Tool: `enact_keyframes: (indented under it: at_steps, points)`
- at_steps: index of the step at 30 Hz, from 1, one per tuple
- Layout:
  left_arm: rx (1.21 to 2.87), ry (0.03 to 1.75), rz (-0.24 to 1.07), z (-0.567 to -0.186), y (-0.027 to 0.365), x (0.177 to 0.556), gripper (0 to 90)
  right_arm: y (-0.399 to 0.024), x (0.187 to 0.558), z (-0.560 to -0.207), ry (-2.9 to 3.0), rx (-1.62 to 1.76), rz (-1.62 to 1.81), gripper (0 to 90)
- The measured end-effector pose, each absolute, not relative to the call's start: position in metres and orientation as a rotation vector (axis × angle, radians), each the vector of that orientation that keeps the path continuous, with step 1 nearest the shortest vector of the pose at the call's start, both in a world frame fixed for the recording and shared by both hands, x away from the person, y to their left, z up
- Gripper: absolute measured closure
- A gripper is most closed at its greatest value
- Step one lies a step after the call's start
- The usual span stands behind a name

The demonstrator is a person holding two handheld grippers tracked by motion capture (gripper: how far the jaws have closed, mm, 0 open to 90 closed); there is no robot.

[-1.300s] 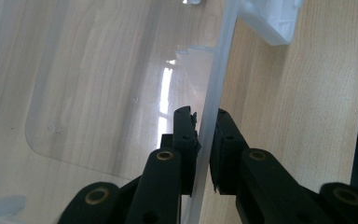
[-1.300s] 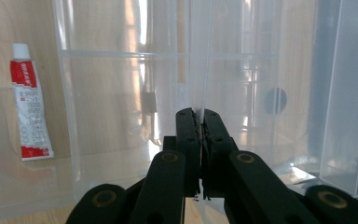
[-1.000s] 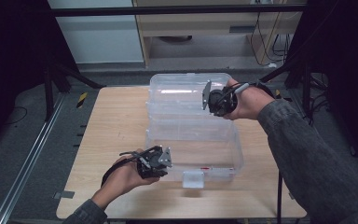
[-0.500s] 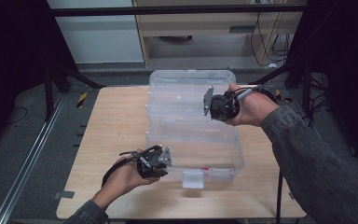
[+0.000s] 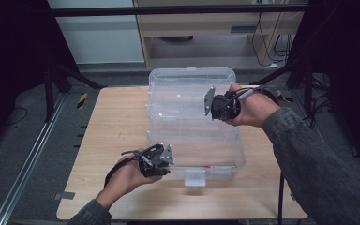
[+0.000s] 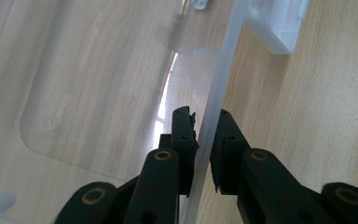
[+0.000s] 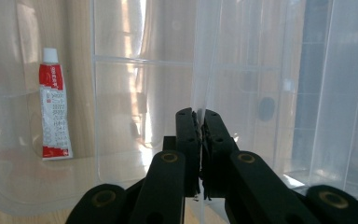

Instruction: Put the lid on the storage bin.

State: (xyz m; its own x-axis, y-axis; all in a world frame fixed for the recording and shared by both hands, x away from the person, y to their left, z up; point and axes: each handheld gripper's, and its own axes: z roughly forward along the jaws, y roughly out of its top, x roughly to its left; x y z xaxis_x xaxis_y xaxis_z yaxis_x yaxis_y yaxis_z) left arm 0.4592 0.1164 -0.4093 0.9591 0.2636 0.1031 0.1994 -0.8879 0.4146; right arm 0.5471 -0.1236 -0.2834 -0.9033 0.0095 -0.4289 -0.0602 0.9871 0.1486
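Note:
A clear plastic storage box [image 5: 225,154] lies open on the wooden table [image 5: 112,122], its rear half [image 5: 183,86] raised behind it. A white latch [image 5: 194,177] sits at its front edge. My left gripper [image 5: 165,158] is at the front left, shut on the box's clear front edge [image 6: 214,88]; one jaw is on each side of it in the left gripper view [image 6: 204,135]. My right gripper [image 5: 212,104] is shut on the thin clear edge of the raised half [image 7: 200,70], as the right gripper view [image 7: 199,119] shows. A red and white tube [image 7: 53,112] lies inside the box.
The white latch [image 6: 279,23] is just beyond my left jaws. Bare table extends left of the box and along the near edge [image 5: 178,208]. A dark metal frame [image 5: 56,75] and a cabinet [image 5: 201,28] stand behind the table.
My right gripper has shifted slightly toward me with the raised half's edge still in it. The left gripper has stayed in place on the front edge.

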Motion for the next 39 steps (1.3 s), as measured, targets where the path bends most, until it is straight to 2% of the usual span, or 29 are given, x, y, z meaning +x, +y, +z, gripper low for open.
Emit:
enact_keyframes:
  at_steps: [1,2,21,22,23,24,29,30,33,39]
  points:
    - [2.699,0.336,0.220,-0.409,0.116,0.459,80.5,-0.124,0.545,-0.283,2.685,-0.038,0.210,86.9]
    - [2.712,0.259,0.245,-0.408,0.117,0.463,80.4,-0.124,0.542,-0.284,2.678,-0.047,0.215,86.9]
    - [2.704,0.260,0.245,-0.409,0.117,0.463,79.6,-0.126,0.513,-0.289,2.650,-0.072,0.235,86.5]
    - [2.684,0.360,0.217,-0.411,0.117,0.457,79.6,-0.127,0.510,-0.289,2.649,-0.071,0.233,86.4]
    - [2.684,0.360,0.217,-0.411,0.117,0.457,79.5,-0.127,0.510,-0.289,2.649,-0.071,0.233,86.4]
    - [2.700,0.263,0.247,-0.410,0.117,0.462,79.4,-0.128,0.507,-0.290,2.646,-0.076,0.241,86.3]
    - [2.696,0.264,0.253,-0.410,0.118,0.462,79.2,-0.130,0.501,-0.293,2.644,-0.077,0.254,86.1]
    - [2.669,0.387,0.225,-0.412,0.117,0.455,79.1,-0.131,0.498,-0.294,2.646,-0.077,0.261,86.0]
    - [2.675,0.355,0.238,-0.412,0.117,0.456,78.8,-0.131,0.497,-0.295,2.651,-0.080,0.267,85.9]
    - [2.663,0.400,0.241,-0.413,0.117,0.453,78.4,-0.133,0.494,-0.296,2.663,-0.090,0.277,85.1]
